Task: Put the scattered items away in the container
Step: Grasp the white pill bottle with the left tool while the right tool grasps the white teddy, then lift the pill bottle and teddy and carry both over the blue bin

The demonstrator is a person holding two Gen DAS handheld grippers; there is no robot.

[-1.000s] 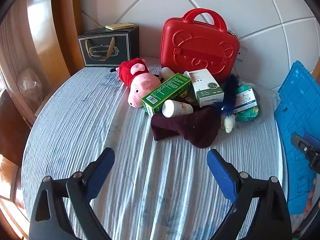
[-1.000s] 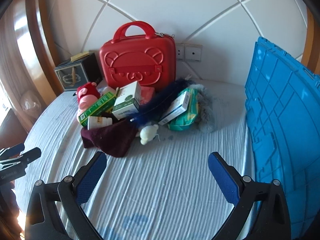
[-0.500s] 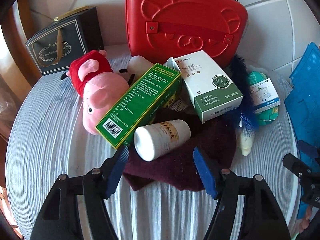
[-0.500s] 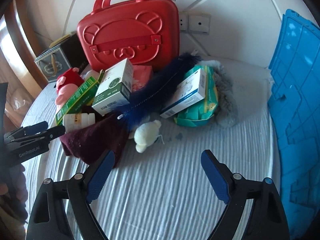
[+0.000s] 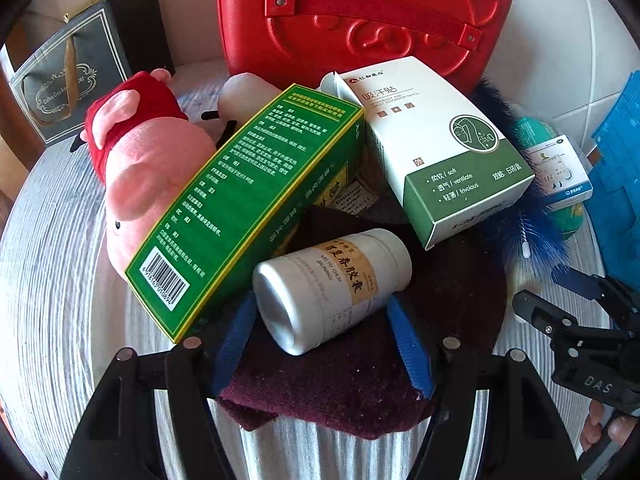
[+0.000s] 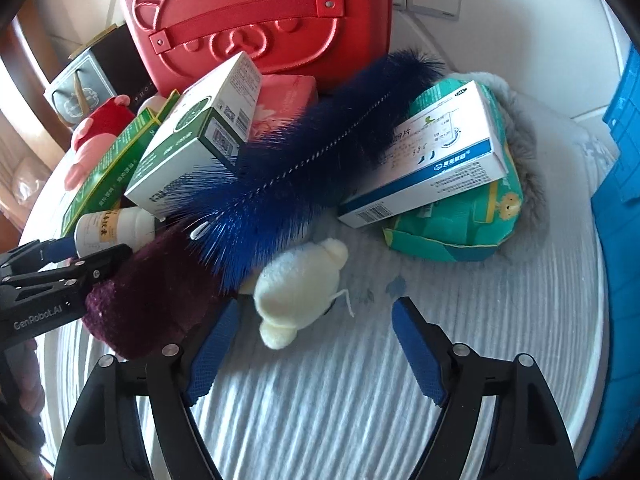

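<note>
Your left gripper point(image 5: 320, 344) had come down from high over the table point(image 5: 56, 280) and its jaws had narrowed around the white bottle point(image 5: 332, 288), lying on the dark red cloth point(image 5: 352, 384); the pads were not clearly pressing yet. Your right gripper point(image 6: 312, 344) had been closing, still wide, around the little cream plush point(image 6: 300, 292). Both picks looked ready. You had three boxes, one bottle, one blue brush point(image 6: 296, 172), one pig toy point(image 5: 152, 176). The blue container point(image 6: 620, 208) waited at the table's right edge.
</note>
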